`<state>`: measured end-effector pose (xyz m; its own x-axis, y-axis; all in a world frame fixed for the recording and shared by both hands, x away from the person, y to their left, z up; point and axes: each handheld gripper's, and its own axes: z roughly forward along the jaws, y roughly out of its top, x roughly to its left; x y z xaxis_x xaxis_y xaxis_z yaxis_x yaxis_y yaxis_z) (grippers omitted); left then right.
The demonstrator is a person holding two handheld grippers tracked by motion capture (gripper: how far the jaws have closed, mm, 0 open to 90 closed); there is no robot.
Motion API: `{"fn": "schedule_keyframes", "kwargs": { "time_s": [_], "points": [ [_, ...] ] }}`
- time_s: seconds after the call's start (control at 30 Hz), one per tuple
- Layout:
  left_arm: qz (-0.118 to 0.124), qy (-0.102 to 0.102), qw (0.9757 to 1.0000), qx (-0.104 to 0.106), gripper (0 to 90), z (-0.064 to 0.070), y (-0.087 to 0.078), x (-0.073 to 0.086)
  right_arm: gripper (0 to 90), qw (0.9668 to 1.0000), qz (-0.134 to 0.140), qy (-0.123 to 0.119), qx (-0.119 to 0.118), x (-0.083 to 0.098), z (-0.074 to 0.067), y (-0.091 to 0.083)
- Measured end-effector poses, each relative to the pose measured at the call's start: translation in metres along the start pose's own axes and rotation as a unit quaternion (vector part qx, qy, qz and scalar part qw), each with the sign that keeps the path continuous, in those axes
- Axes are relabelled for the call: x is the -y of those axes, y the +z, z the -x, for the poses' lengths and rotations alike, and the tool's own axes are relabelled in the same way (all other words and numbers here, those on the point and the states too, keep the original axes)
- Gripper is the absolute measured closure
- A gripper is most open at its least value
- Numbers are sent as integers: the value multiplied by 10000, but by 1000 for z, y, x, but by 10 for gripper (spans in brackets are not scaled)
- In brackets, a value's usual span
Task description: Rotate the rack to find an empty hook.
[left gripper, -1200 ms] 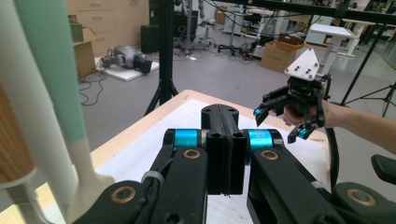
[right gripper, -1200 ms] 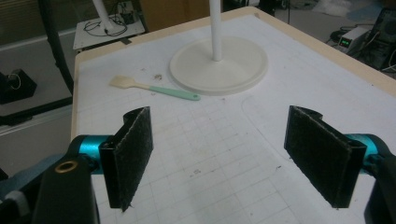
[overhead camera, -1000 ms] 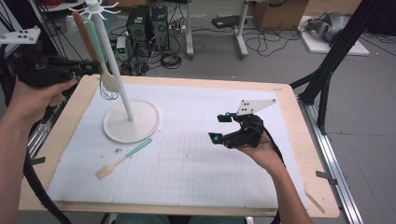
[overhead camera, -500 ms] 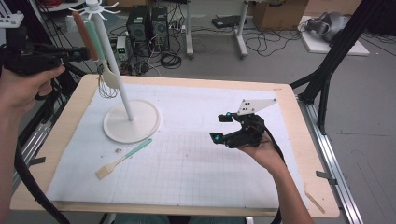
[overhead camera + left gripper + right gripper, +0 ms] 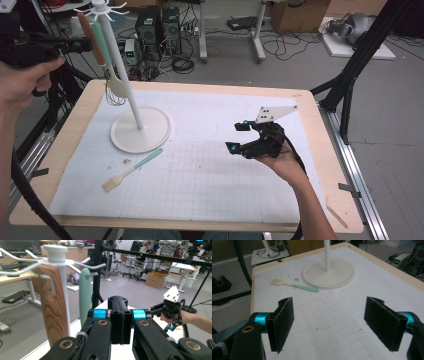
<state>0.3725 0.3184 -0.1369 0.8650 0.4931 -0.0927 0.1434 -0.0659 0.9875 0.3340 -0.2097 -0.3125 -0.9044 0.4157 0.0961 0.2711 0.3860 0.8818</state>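
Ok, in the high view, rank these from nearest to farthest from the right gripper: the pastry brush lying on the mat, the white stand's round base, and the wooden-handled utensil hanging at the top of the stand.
From the right gripper:
1. White stand's round base, to its left on the mat.
2. Pastry brush, lying farther left and nearer the person; fairly close to the base's rank.
3. Wooden-handled utensil, hanging high at the far left.

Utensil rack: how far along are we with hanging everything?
Done: a wooden-handled utensil and a mint-handled one hang on the rack. In hand: nothing; left tool is shut and empty beside the hooks, right tool open. Left: the brush on the mat.
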Motion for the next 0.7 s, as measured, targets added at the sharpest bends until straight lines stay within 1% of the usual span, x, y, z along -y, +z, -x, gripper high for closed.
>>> {"fn": "schedule_keyframes", "kwargs": {
  "time_s": [0.2,0.3,0.33,0.5,0.57,0.7],
  "points": [
    [49,-29,10000,-64,895,-6,-1,-9,231,10000,-17,15,2,0,1,0],
    [94,-91,9999,-75,895,-9,-2,-11,231,10000,-10,21,-1,0,1,0],
    [107,-93,9999,-70,895,-10,-3,-12,231,10000,14,-8,12,0,1,0],
    [145,-108,9998,-106,895,-13,-3,-16,231,10000,-21,14,-10,0,1,0],
    [176,-133,9997,-105,895,-14,-2,-17,232,10000,2,-16,-13,0,1,1],
    [164,-139,9997,-110,895,-16,-1,-18,232,10000,-12,3,-23,0,1,0]
  ]
}}
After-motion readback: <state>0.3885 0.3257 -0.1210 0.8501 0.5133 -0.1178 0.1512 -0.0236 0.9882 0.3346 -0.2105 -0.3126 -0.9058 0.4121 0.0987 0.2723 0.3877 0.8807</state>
